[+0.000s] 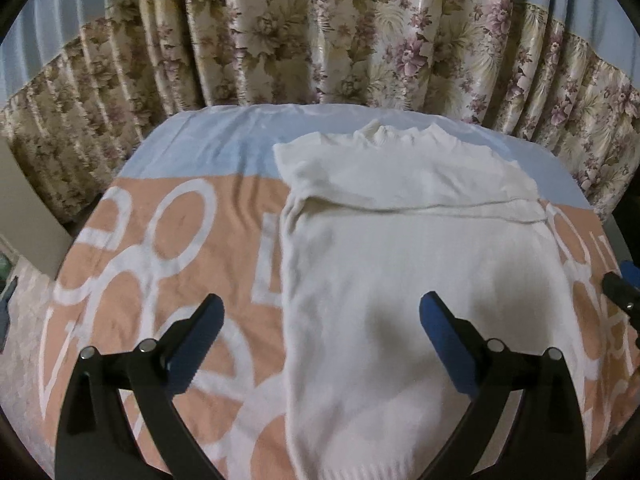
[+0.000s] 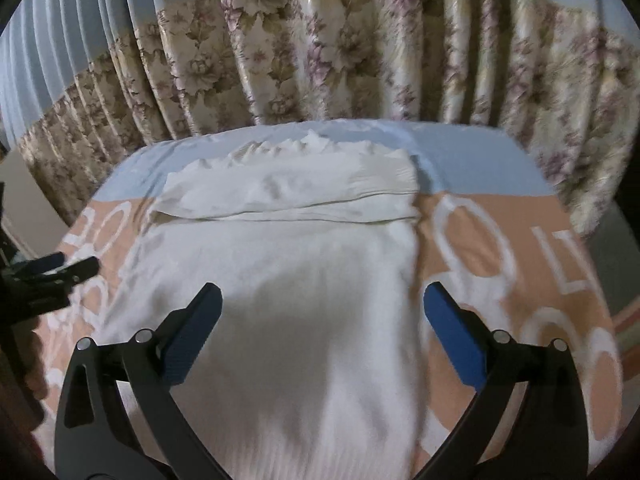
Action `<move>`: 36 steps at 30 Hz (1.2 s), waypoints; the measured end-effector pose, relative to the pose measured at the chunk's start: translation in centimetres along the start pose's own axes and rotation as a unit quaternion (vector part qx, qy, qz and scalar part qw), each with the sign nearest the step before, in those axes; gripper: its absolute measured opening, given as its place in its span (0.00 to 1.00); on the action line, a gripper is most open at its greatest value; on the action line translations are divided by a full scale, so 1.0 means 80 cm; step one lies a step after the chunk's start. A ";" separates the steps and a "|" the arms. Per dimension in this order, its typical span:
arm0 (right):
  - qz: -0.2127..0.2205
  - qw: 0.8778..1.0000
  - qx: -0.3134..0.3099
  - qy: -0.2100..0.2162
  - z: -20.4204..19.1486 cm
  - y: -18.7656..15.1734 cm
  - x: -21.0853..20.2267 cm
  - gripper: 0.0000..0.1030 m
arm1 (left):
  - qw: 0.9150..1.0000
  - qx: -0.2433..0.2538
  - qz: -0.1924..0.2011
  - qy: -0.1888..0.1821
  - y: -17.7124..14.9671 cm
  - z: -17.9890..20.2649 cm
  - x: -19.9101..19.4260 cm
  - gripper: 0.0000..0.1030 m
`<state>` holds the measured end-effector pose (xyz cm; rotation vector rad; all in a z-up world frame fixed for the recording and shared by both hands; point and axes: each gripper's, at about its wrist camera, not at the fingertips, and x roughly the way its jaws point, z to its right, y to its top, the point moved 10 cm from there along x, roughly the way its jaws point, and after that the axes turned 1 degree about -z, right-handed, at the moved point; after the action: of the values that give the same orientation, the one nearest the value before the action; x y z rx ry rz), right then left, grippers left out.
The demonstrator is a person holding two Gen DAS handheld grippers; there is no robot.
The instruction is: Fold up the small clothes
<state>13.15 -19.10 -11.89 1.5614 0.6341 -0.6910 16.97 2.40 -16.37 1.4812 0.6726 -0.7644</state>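
Observation:
A white knit sweater (image 1: 404, 264) lies flat on the cloth-covered table, collar at the far end, both sleeves folded across the chest, hem nearest me. It also shows in the right wrist view (image 2: 288, 280). My left gripper (image 1: 322, 308) is open and empty, hovering above the sweater's left edge near the hem. My right gripper (image 2: 322, 300) is open and empty above the sweater's right edge. The right gripper's tip shows in the left wrist view (image 1: 618, 288); the left gripper shows in the right wrist view (image 2: 60, 268).
The table carries a peach and light-blue cloth with big white letters (image 1: 176, 264), also in the right wrist view (image 2: 500, 264). Floral curtains (image 1: 320, 32) hang close behind the table's far edge. A pale panel (image 1: 24, 216) stands at the left.

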 end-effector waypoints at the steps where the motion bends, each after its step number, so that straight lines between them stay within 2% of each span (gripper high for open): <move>1: 0.004 1.000 -0.002 -0.009 0.002 -0.004 -0.007 0.97 | 1.000 0.000 0.000 0.003 -0.005 -0.002 -0.004 0.96; 5: -0.002 1.000 -0.006 -0.017 0.005 -0.033 -0.022 0.97 | 1.000 -0.004 0.000 0.011 -0.030 -0.007 -0.023 0.96; 10: -0.017 1.000 0.009 -0.009 0.007 -0.076 -0.036 0.97 | 1.000 0.000 -0.003 0.000 -0.065 -0.004 -0.037 0.96; 14: -0.020 1.000 -0.003 -0.016 0.002 -0.095 -0.042 0.97 | 1.000 0.006 -0.009 0.000 -0.090 -0.001 -0.039 0.96; 20: 0.010 1.000 0.008 -0.015 -0.005 -0.104 -0.052 0.97 | 1.000 0.016 -0.012 -0.014 -0.107 0.012 -0.040 0.96; 26: 0.009 1.000 0.019 0.005 -0.009 -0.117 -0.043 0.97 | 1.000 0.015 0.000 -0.026 -0.113 0.025 -0.038 0.96; 29: 0.016 1.000 0.004 -0.010 -0.008 -0.122 -0.043 0.97 | 0.999 0.026 0.011 -0.013 -0.117 0.032 -0.040 0.96; 36: 0.019 1.000 -0.003 -0.021 -0.007 -0.128 -0.042 0.97 | 0.999 0.032 0.012 -0.023 -0.130 0.050 -0.035 0.96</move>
<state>3.40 -17.57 -16.18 1.5458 0.5727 -0.6908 6.77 -0.93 -20.47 1.5232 0.6004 -0.8063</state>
